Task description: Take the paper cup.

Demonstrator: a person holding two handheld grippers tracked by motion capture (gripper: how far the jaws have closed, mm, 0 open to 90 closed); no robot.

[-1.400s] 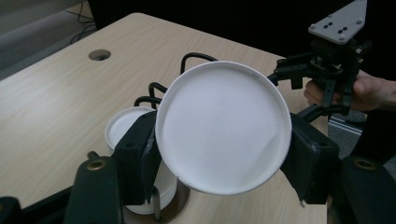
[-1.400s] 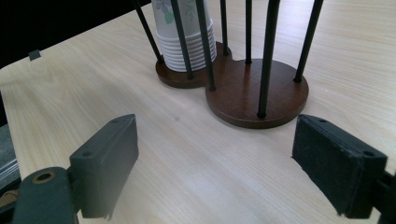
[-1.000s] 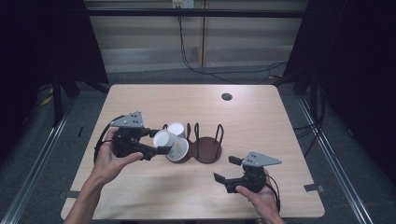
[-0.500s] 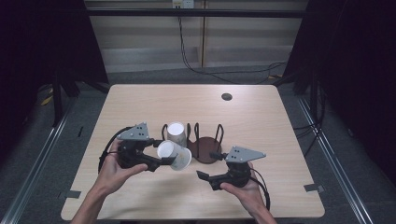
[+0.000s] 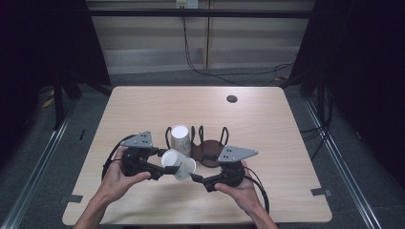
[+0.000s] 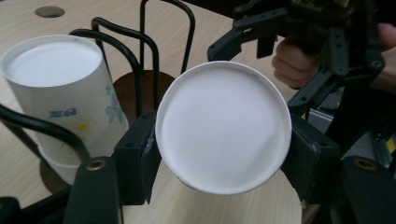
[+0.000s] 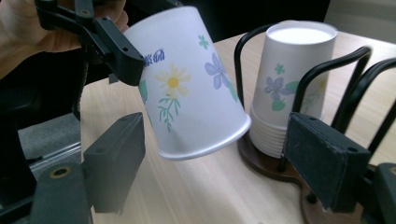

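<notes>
The left gripper (image 5: 165,168) pinches a flowered paper cup (image 5: 179,164), tilted just in front of the wire cup rack (image 5: 200,143). The right gripper (image 5: 198,180), jaws just narrowing, brackets the cup's rim without touching.

A black wire cup rack on a round brown base (image 5: 210,155) stands on the pale wooden bench (image 5: 267,124), near its middle. A stack of upturned flowered white paper cups (image 5: 180,138) sits in the rack's left compartment. In front of that stack, a single flowered white paper cup (image 5: 179,164) lies tilted above the bench, between the jaws of the left tool (image 5: 157,169), base pointing toward the right tool (image 5: 200,180). The right tool lies just right of this cup, in front of the rack. A small dark round hole (image 5: 231,98) lies behind the rack, toward the far right.
</notes>
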